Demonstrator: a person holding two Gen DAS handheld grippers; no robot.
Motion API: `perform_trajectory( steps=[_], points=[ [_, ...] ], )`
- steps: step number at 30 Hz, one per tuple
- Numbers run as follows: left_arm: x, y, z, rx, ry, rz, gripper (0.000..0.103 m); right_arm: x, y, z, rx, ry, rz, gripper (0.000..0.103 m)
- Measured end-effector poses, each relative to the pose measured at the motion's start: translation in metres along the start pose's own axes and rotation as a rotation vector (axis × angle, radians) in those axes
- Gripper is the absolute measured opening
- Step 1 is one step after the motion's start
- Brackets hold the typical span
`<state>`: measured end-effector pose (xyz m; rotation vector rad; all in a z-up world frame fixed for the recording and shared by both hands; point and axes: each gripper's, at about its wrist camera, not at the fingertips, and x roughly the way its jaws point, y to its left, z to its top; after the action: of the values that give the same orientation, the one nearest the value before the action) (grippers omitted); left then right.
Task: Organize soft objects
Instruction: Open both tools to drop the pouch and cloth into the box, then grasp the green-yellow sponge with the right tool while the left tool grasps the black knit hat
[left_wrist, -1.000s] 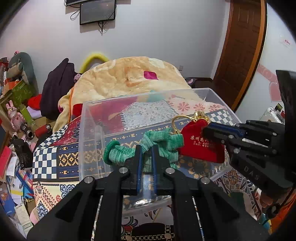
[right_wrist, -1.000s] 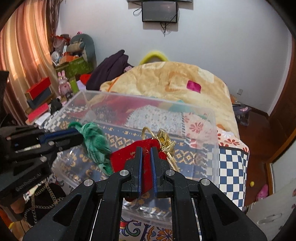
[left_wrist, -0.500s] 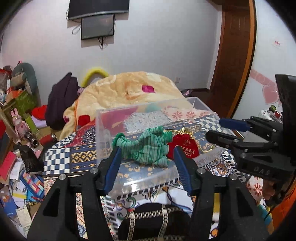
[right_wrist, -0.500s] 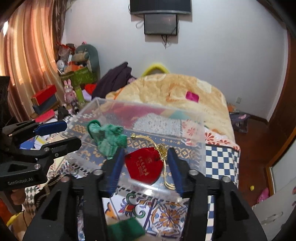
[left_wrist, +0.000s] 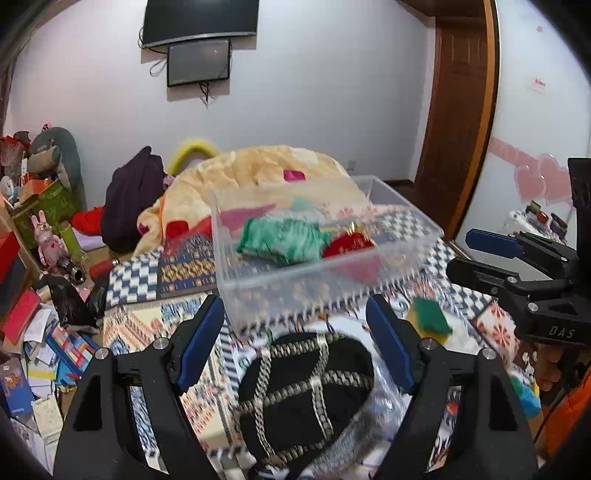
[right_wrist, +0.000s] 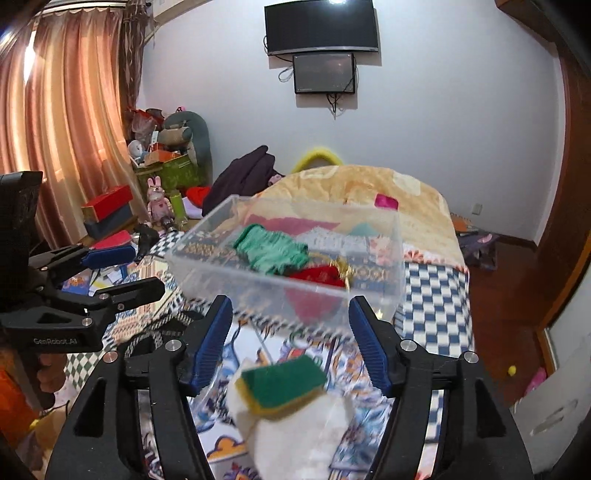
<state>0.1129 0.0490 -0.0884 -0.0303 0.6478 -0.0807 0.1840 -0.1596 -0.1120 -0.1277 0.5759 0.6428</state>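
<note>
A clear plastic bin sits on the patterned bedspread. A green knitted piece and a red pouch with gold cord lie inside it. My left gripper is open and empty, pulled back above a black hat with gold braid. My right gripper is open and empty above a green-and-yellow sponge lying on a white soft item. Each gripper shows in the other's view, the left and the right.
A beige quilt is heaped behind the bin. Clutter of boxes, toys and papers lines the left side by the curtain. A wooden door is at the right.
Both grippers opened, releasing the green knit and the red pouch into the bin, then pulled back and up. The hat and sponge came into view.
</note>
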Motion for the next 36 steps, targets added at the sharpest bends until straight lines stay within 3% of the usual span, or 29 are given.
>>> perform_trajectory(
  steps=[12,14,16,18,21,28,36],
  points=[
    [0.014,-0.011,-0.04,-0.011,0.087,-0.087,0.079,0.02,-0.004,-0.038,0.04,0.107,0.007,0.065],
    [0.015,-0.014,-0.043,0.0,0.094,-0.084,0.074,0.022,-0.004,-0.042,0.051,0.114,0.009,0.065],
    [0.018,-0.014,-0.045,0.0,0.105,-0.086,0.062,0.023,-0.002,-0.046,0.058,0.115,0.016,0.065],
    [0.021,-0.012,-0.046,-0.023,0.117,-0.104,0.056,0.024,-0.001,-0.047,0.061,0.12,0.026,0.065],
    [0.022,-0.006,-0.045,-0.063,0.127,-0.142,0.045,0.024,-0.002,-0.049,0.073,0.121,0.032,0.055],
    [0.018,0.004,-0.04,-0.106,0.116,-0.141,0.024,0.019,0.0,-0.049,0.066,0.108,0.049,0.033],
    [-0.003,0.012,-0.028,-0.116,0.036,-0.091,0.019,0.009,0.0,-0.045,0.054,0.076,0.044,0.017]
  ],
)
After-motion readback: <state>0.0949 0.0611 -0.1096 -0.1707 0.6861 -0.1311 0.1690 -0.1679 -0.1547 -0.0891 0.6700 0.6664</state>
